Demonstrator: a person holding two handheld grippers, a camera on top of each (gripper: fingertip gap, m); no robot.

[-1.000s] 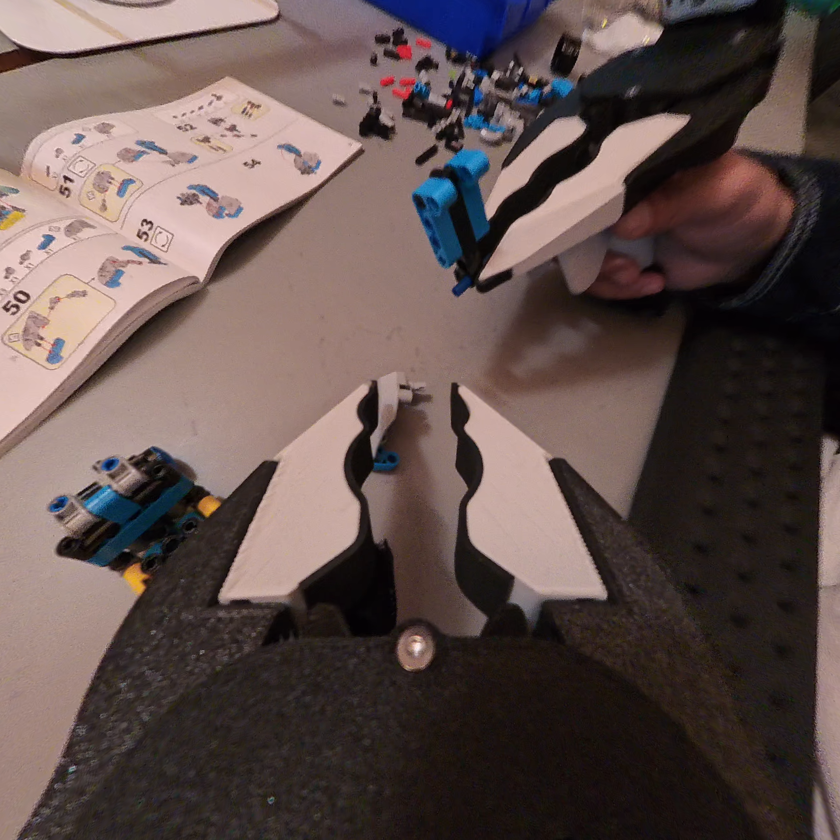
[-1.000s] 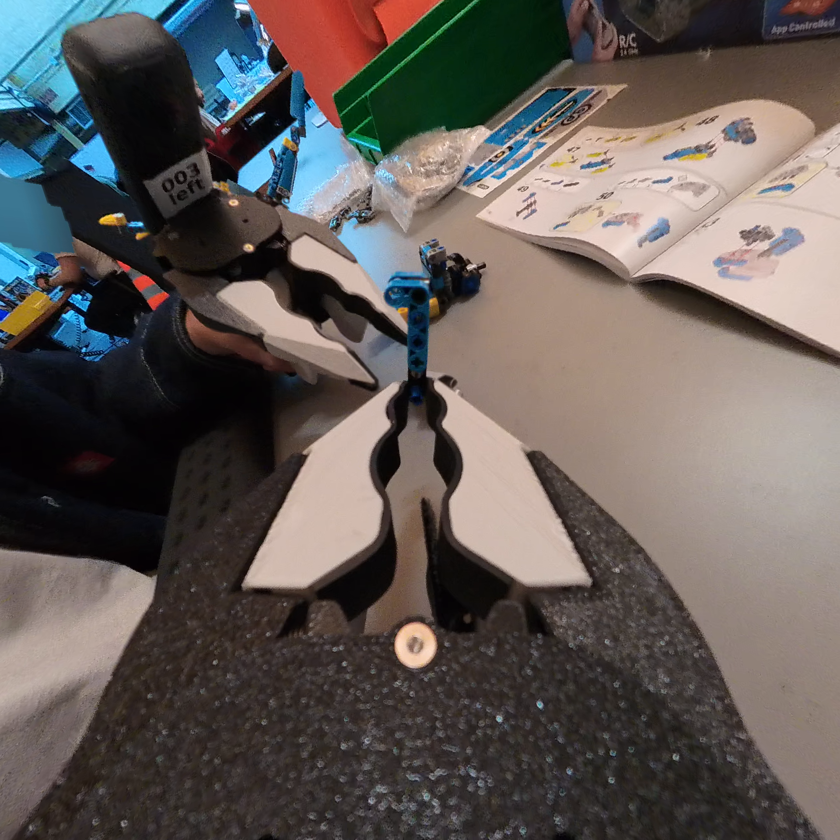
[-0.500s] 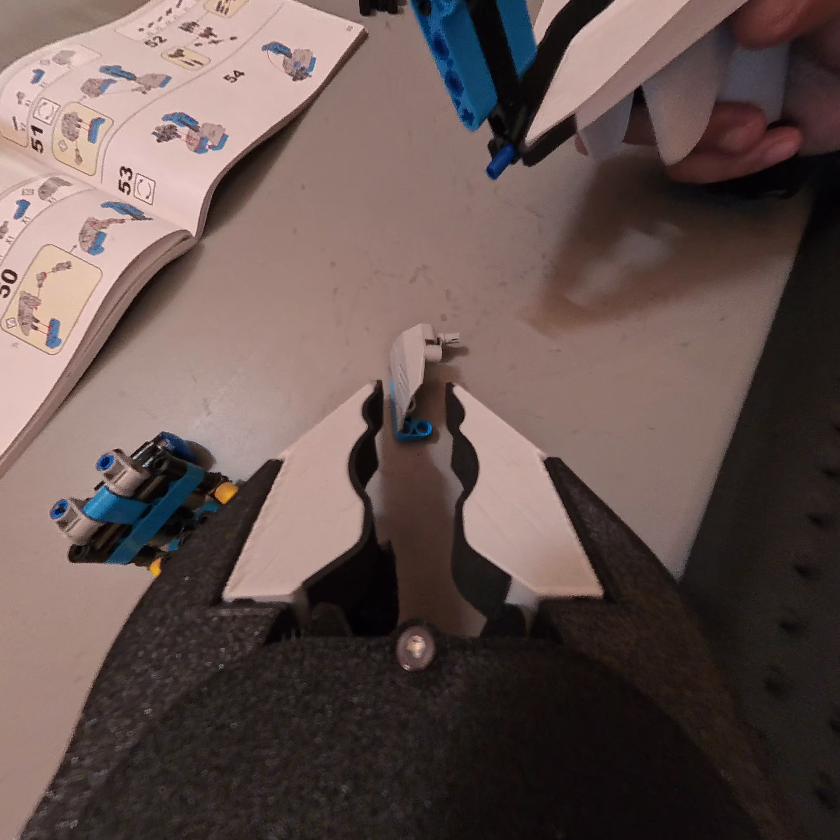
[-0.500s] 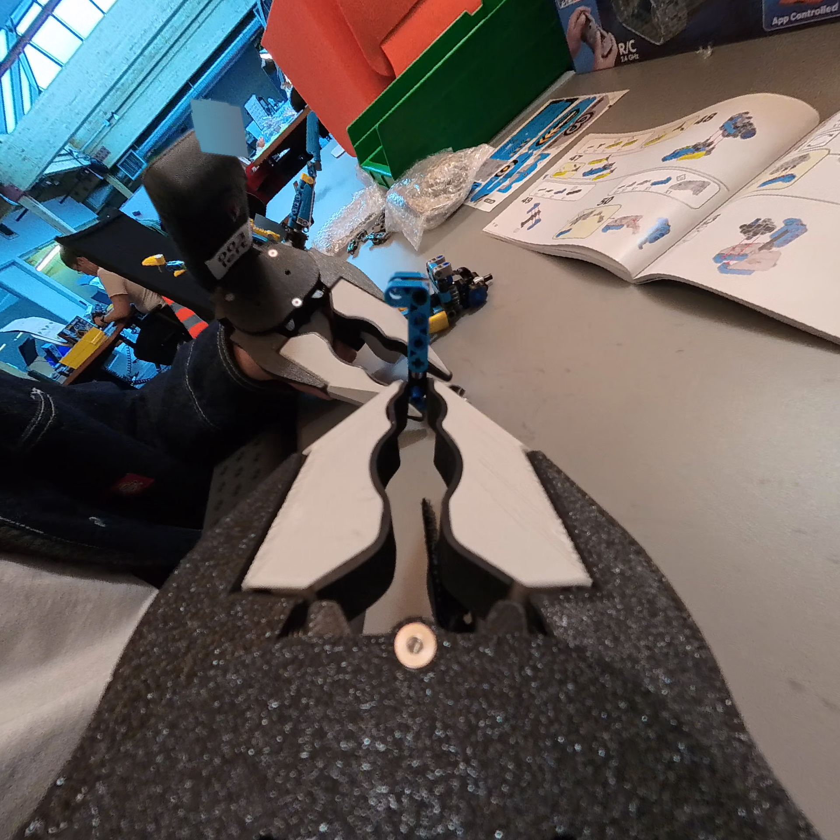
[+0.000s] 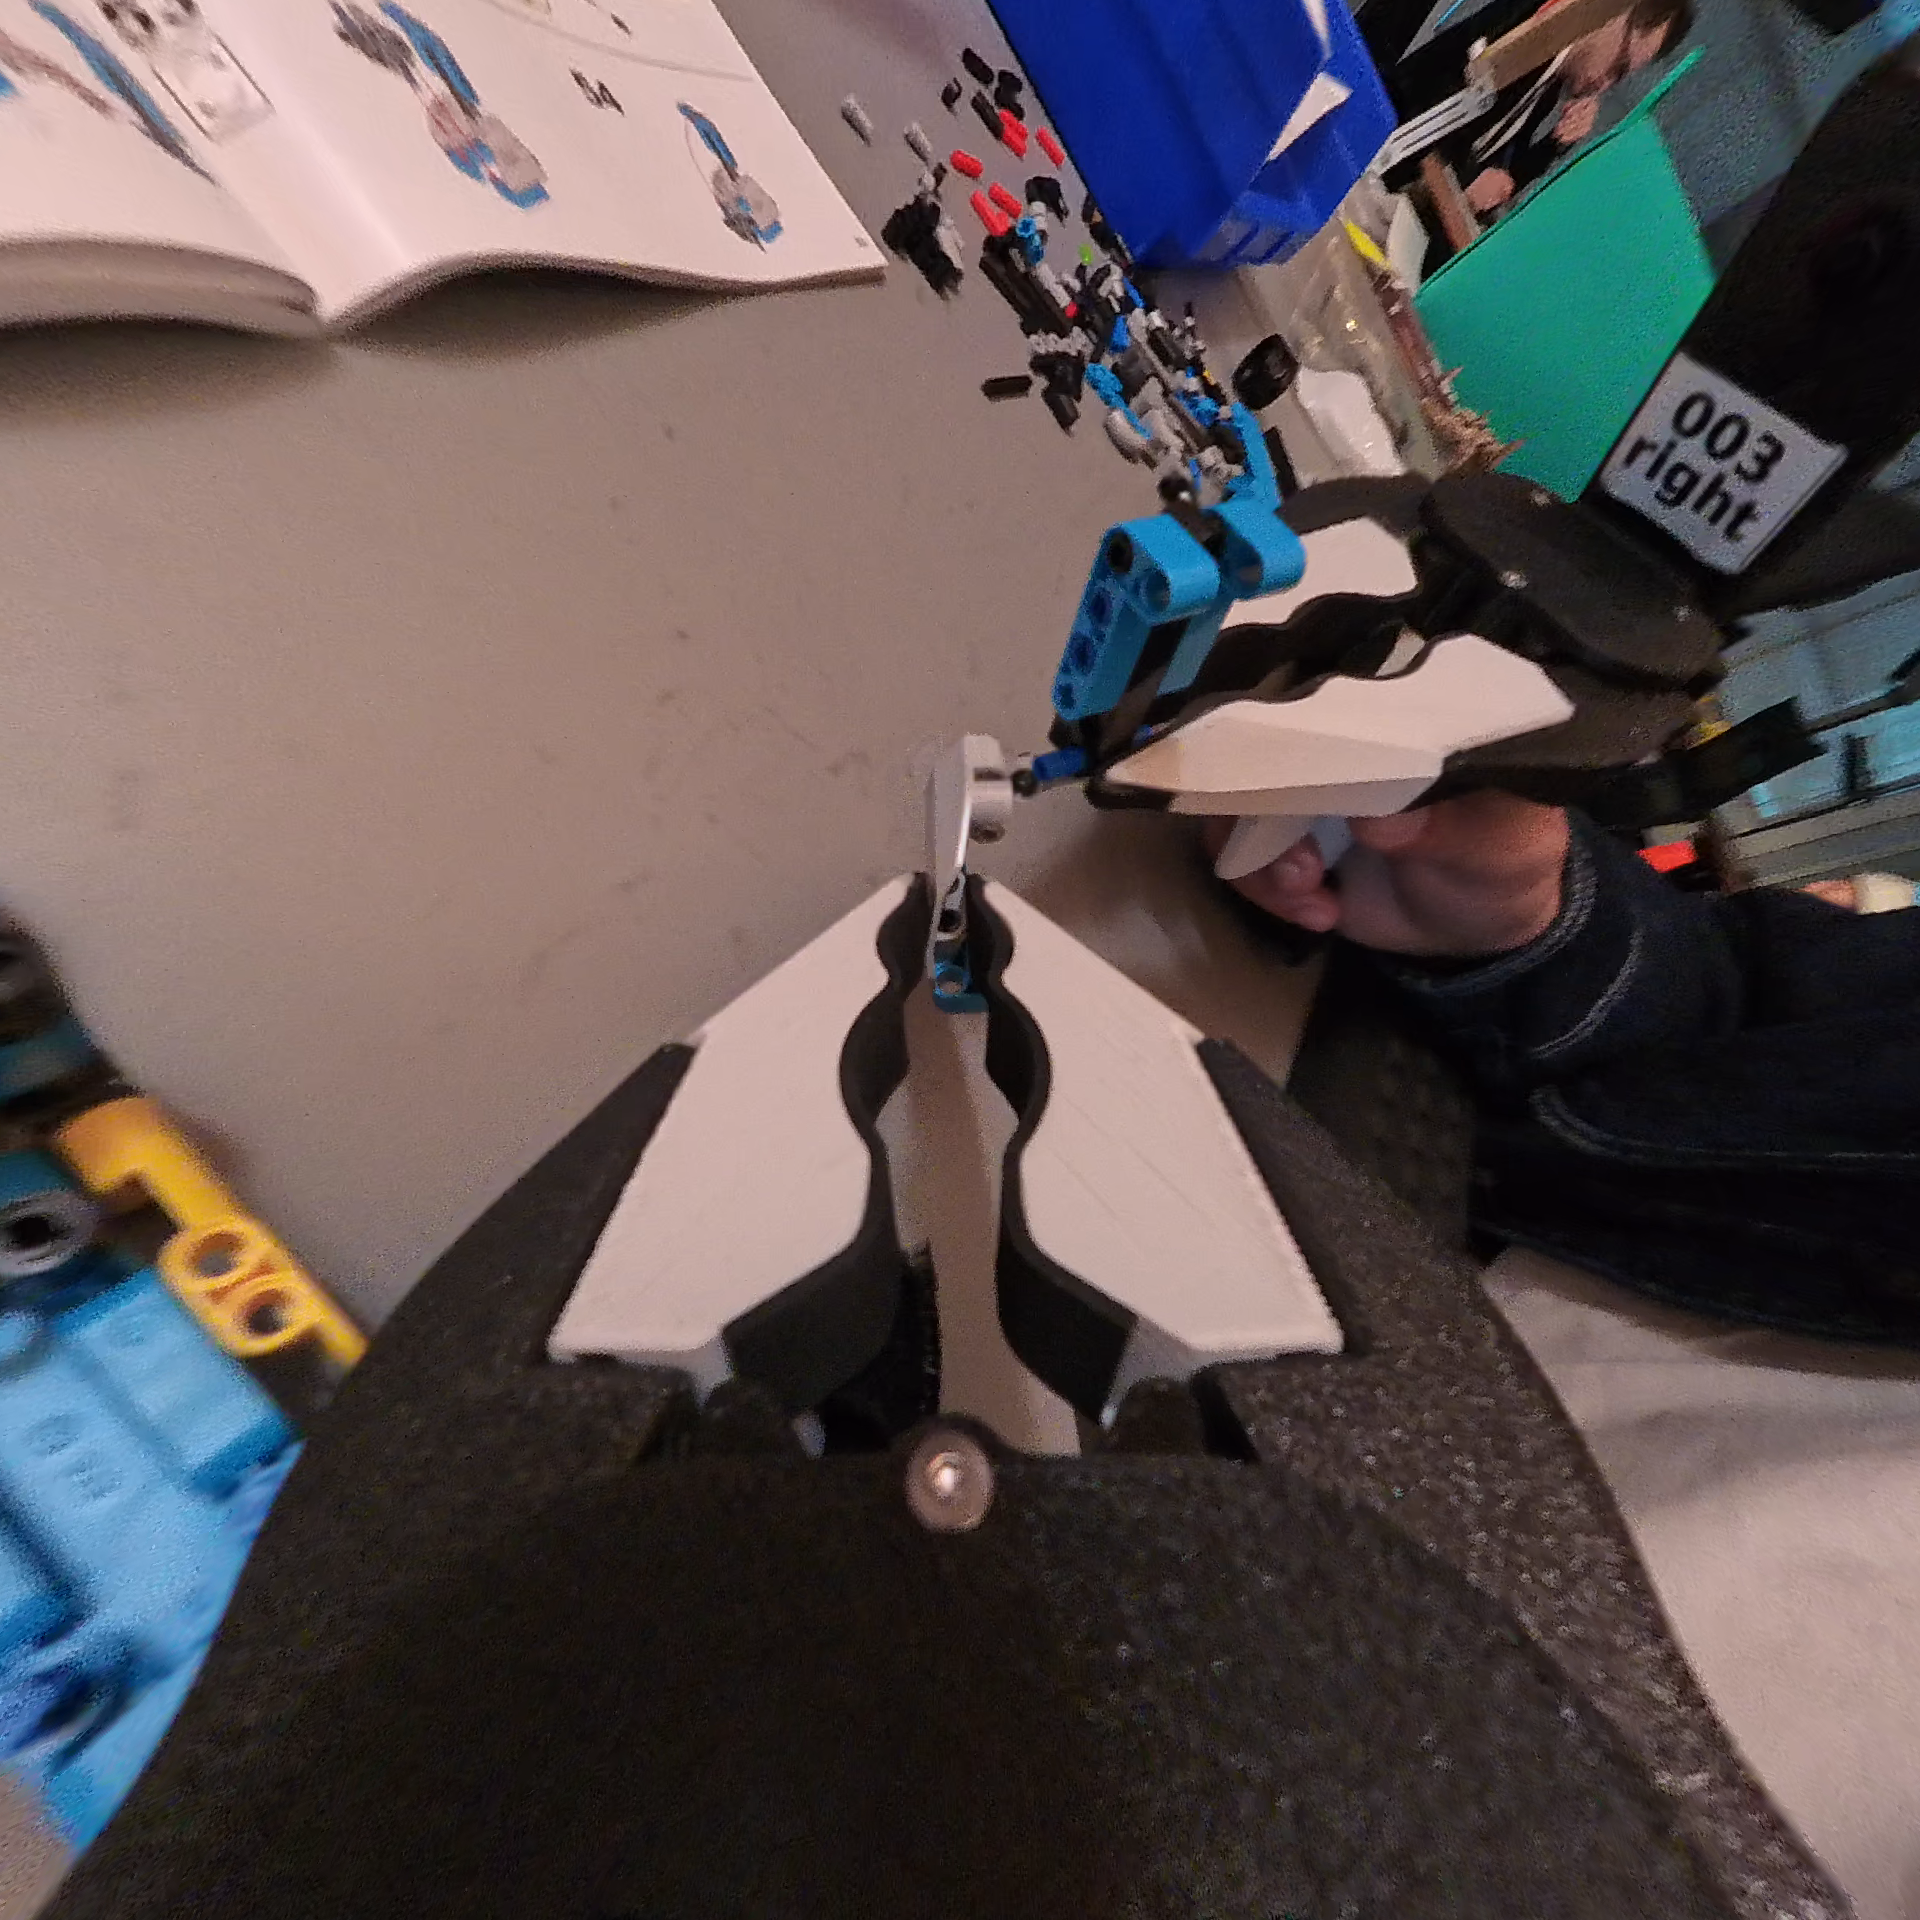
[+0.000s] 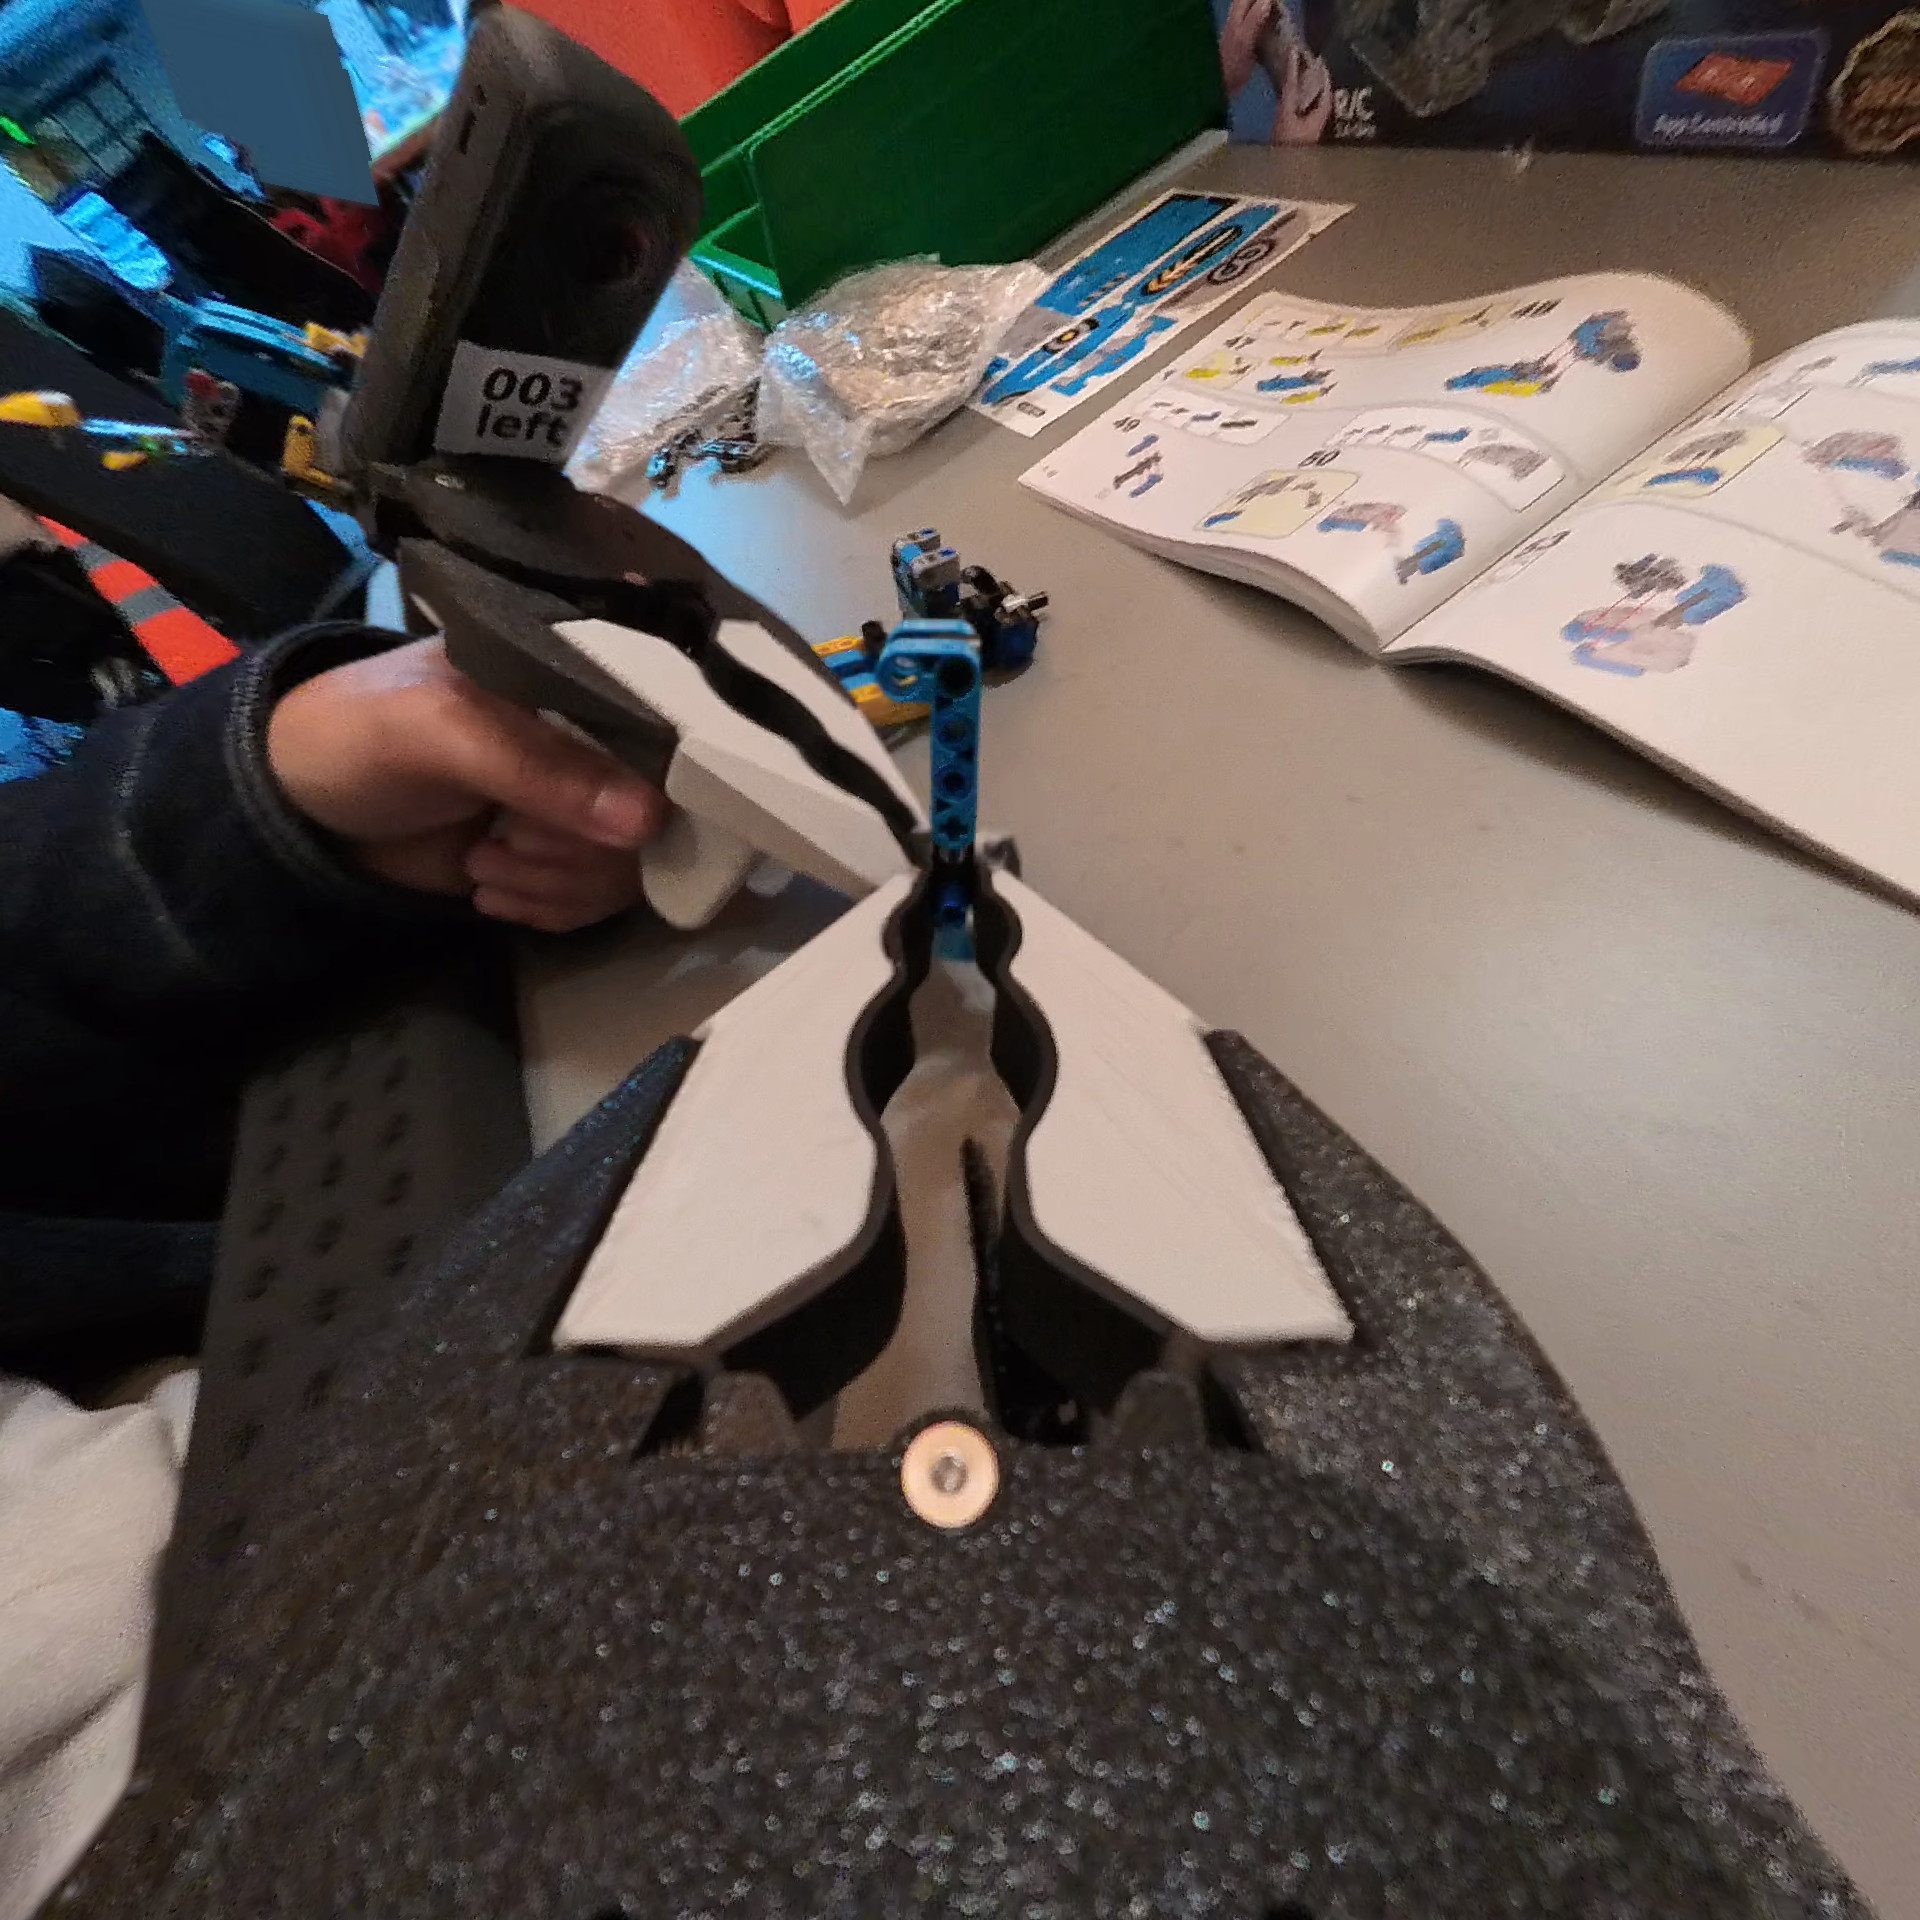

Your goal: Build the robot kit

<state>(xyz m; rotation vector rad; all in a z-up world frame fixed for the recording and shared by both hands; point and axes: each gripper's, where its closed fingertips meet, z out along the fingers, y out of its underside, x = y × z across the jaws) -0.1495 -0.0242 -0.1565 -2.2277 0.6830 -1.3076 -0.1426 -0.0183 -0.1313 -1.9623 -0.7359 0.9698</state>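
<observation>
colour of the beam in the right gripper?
Blue beam, clamped upright in the right gripper; clearest in the right wrist view.

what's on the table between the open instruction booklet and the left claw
In the right wrist view, a small blue, black and yellow brick assembly sits on the grey table between the open instruction booklet and the left claw; otherwise bare tabletop.

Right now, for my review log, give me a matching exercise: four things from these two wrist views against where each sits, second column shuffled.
Things:
1. blue beam assembly
2. white panel piece
3. instruction booklet
4. blue bin

Places:
A. lying open on the grey table
B. clamped in the left gripper
C. behind the loose small parts
D. clamped in the right gripper

Pairs: 1-D, 2-B, 3-A, 4-C
</observation>
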